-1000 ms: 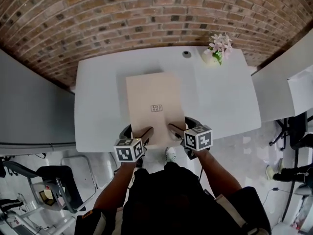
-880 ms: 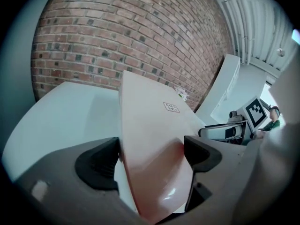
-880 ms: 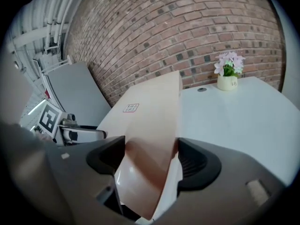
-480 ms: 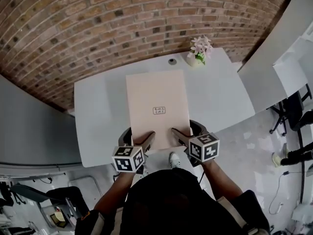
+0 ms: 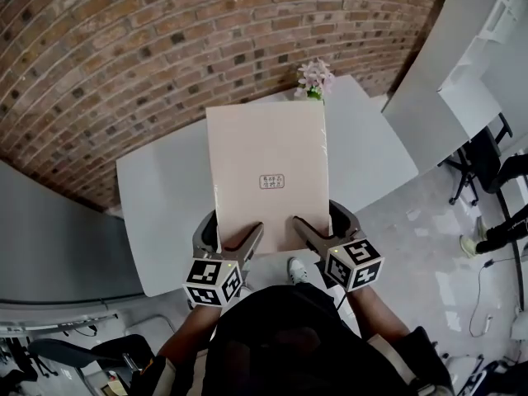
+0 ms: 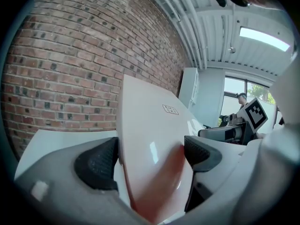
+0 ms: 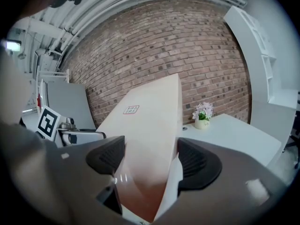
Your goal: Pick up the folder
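The near short edge of the folder [image 5: 264, 155] is clamped by both grippers: the left gripper [image 6: 150, 159] is closed on its near left corner, the right gripper [image 7: 152, 163] on its near right corner, with a pad pressed to each face. In the head view the lower jaws are hidden under the folder, and the clamped edge is covered by the upper jaws. The print on the small label [image 5: 271, 181] cannot be read. The middle of the table [image 5: 157, 205] is hidden by the folder, as is the pot of the flowers [image 5: 314, 78] at the far right corner. The folder's long axis is pointed away from the person, toward the brick wall [image 5: 124, 56]. A second ago the folder was lying flat on the table; now it is held clear above it.
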Available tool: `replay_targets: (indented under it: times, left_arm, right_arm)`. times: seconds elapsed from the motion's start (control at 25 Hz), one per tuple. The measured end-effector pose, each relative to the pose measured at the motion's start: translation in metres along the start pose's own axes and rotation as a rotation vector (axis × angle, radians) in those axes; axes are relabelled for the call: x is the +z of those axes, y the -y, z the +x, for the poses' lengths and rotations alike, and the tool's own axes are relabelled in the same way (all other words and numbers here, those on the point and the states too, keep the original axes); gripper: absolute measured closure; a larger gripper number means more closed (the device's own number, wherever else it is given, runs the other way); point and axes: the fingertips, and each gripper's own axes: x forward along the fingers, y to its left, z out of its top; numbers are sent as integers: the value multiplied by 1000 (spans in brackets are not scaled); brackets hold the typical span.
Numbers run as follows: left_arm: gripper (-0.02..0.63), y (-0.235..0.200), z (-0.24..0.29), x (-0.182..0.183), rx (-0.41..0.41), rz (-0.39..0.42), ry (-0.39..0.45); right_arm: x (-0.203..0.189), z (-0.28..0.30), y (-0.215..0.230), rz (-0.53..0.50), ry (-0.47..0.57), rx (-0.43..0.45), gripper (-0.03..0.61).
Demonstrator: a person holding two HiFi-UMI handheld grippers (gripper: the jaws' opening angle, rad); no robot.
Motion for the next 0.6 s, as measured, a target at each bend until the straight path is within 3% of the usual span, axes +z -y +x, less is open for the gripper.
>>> replay_targets:
  times: [0.28,0.6]
  left_arm:
    - [173,22,-6,19,-52,62,59]
    - [172,23,-2,15,-50,39,51]
  right_arm:
    - [15,-28,-2,-46,49,-58,219]
    - [14,-29,-1,-60,33,-78,222]
